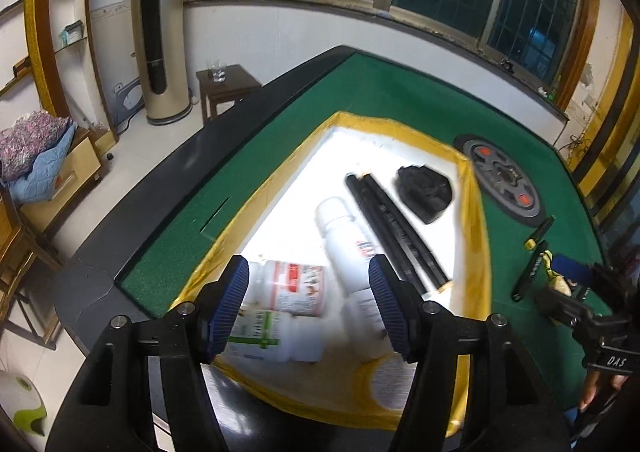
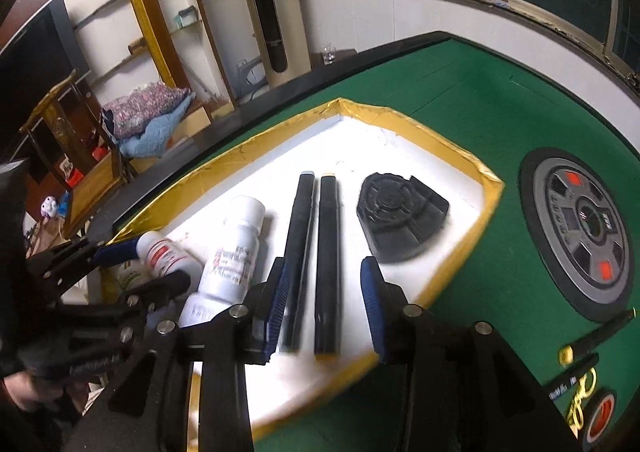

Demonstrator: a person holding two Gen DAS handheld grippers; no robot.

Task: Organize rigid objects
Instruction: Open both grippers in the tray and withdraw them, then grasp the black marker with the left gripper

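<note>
- Left tongs (image 1: 308, 302) gape wide over white bottles (image 1: 294, 286) in the tray (image 2: 490, 188), empty.
- Right tongs (image 2: 324, 310) wide, straddling black markers (image 2: 328, 252), likely to align them.

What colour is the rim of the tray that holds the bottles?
Yellow, like tape. The tray rim shows best in the right wrist view.

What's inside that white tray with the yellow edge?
Inside the tray: white bottles, two black markers side by side and a black wedge-shaped piece. The left claw hides some of the bottles.
</note>
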